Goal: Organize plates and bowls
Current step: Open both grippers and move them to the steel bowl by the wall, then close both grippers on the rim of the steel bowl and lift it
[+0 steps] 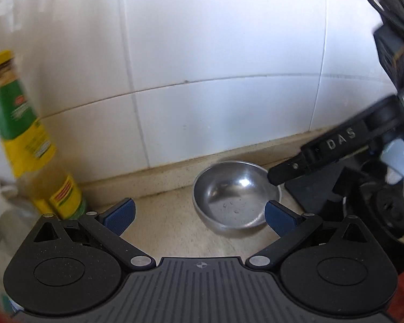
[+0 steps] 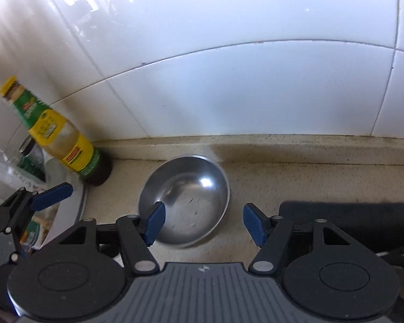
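Note:
A small steel bowl point(image 1: 237, 193) point(image 2: 185, 199) stands upright and empty on the beige counter, close to the tiled wall. My left gripper point(image 1: 200, 218) is open wide just in front of it, and its right pad point(image 1: 280, 220) overlaps the bowl's near right rim. My right gripper point(image 2: 204, 224) is open too, hovering over the bowl's near side, with nothing pressed between its pads. A black finger point(image 1: 323, 148) of the right gripper reaches in over the bowl's right rim. One blue pad point(image 2: 52, 193) of the left gripper shows at the left.
A yellow-and-green labelled bottle point(image 1: 27, 134) point(image 2: 59, 140) stands left of the bowl against the white tiled wall point(image 2: 229, 80). Jars and a pale round dish point(image 2: 67, 207) crowd the far left. A black slab point(image 2: 350, 220) lies right of the bowl.

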### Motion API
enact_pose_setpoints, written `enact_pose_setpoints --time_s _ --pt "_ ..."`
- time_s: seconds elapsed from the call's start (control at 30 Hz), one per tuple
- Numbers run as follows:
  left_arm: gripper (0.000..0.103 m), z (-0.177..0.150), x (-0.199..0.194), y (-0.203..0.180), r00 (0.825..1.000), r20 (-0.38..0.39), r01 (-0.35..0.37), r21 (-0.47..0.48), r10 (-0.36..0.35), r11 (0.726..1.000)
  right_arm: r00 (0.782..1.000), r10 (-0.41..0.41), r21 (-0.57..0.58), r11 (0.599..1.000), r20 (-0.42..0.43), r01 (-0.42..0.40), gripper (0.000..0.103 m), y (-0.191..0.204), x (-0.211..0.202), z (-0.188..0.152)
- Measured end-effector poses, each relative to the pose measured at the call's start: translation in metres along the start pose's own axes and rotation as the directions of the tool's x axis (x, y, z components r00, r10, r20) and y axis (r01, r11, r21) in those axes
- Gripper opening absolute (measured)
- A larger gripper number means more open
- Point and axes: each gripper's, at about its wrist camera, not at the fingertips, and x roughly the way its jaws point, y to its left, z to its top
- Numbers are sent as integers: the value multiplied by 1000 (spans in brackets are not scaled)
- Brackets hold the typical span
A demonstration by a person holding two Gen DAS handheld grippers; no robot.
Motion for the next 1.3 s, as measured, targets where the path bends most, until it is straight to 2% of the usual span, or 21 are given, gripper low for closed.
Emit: enact_pose_setpoints --time_s 0.2,0.33,0.4,0.57,0.77,0.97,1.3 --pt "103 0 34 -8 993 -54 112 120 -106 986 997 66 62 996 -51 -63 64 -13 36 12" --pt "103 -3 60 -5 983 -105 163 140 -149 977 994 76 62 996 -76 -71 64 -14 55 17" --pt "103 -1 71 -4 973 -139 206 141 -186 968 993 77 62 996 -89 -71 64 -15 63 18" --pt "103 4 85 -5 963 -162 243 188 -214 952 989 85 58 995 -120 -79 64 -15 76 18" --pt "103 4 96 -4 964 -164 241 205 -209 949 986 82 43 996 -146 -76 64 -15 85 16" --pt "103 0 108 -7 973 -157 203 240 -168 949 985 70 3 997 -157 -71 64 -10 92 14" --pt "103 -4 123 -15 978 -150 183 263 -147 947 983 91 36 996 -160 -87 64 -9 101 18"
